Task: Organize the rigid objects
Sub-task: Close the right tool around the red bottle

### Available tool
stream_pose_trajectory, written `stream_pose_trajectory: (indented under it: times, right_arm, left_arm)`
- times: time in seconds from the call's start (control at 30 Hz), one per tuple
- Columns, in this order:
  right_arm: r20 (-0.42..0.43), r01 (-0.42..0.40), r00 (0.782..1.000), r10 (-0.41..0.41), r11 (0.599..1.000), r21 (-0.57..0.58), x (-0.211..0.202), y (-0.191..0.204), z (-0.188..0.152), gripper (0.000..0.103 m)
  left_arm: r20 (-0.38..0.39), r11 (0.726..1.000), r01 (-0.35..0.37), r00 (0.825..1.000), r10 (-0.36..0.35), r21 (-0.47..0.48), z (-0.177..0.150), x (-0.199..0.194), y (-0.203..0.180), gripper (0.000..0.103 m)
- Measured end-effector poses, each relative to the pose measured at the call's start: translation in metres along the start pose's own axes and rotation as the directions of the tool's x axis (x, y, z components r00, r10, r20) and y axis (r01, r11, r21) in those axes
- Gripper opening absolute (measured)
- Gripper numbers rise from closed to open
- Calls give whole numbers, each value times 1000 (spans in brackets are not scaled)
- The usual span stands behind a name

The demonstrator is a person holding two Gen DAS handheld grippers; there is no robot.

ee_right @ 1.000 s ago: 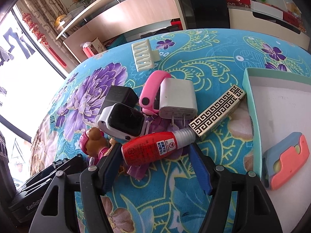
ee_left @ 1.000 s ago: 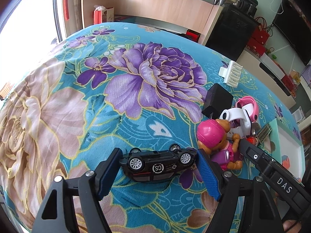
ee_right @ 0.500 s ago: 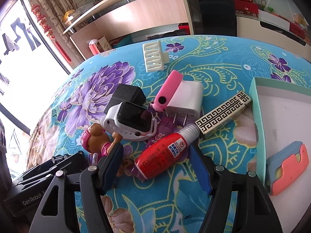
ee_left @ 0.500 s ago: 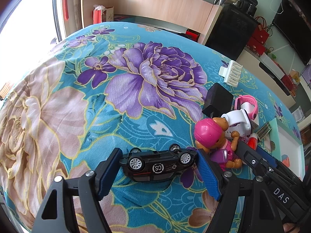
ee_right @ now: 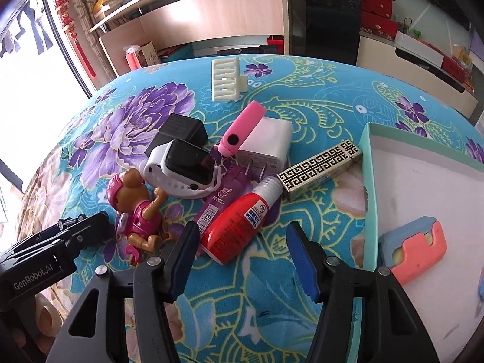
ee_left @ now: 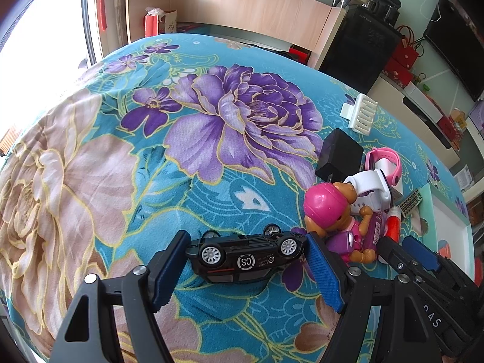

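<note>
In the left wrist view a black toy car (ee_left: 245, 257) lies on its side, wheels toward the camera, low over the flowered cloth. My left gripper (ee_left: 246, 239) is shut on it, one blue pad at each end. In the right wrist view a red glue bottle (ee_right: 239, 220) lies slanted on the cloth between the jaws of my right gripper (ee_right: 242, 228), which are closing. The left pad is close to the bottle's base and the right pad stands apart from it. A teal-rimmed white tray (ee_right: 370, 181) at the right holds a blue and coral piece (ee_right: 414, 248).
Crowded behind the bottle are a pink-helmeted pup figure (ee_right: 136, 202), a white smartwatch (ee_right: 181, 166), a pink band (ee_right: 242, 130), a white charger (ee_right: 266, 145), a black adapter (ee_right: 181, 130), a gold-patterned box (ee_right: 320, 166) and a purple tube (ee_right: 217, 199). A cream hair clip (ee_right: 225, 80) lies farther back.
The red bottle has swung from lying across the right jaws to pointing away at a slant. The right jaws have narrowed and the wrist has rolled. The left gripper and car kept still.
</note>
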State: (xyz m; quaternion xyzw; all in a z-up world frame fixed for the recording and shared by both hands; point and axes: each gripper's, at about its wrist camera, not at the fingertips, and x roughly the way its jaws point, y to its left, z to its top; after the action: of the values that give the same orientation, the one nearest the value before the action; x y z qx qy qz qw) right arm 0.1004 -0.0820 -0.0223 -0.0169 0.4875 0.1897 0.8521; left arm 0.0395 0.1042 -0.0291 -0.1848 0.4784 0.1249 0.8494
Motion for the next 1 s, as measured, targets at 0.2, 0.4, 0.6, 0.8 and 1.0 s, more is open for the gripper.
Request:
stream_pose_trajectory:
  times: [0.2,0.4,0.6,0.8,1.0]
  right_arm:
    - [-4,-3,1000,3,1000,30,2,2,5,44]
    - [6,-37,999,37,992,119,3,-4,11,43]
    - [-5,1,1000,0,983,182,13,-14,14,42]
    - [-20,54,998,-52,989,137,9,-11,13,34]
    - [-34,81,996,-77,989,121,6,-14,7,34]
  left_arm:
    - [-2,1000,-11,1000,11,8,0,0,-2,79]
    - [-4,1000,-14,1000,14,14,0,0,-3,79]
    - [-4,1000,-20,1000,20,23,-1,1,-4,79]
    - [-7,1000,-15,1000,15,25,-1,1,-3,79]
    - [-8,999,-20,1000,20,33,-1,3,-4,79]
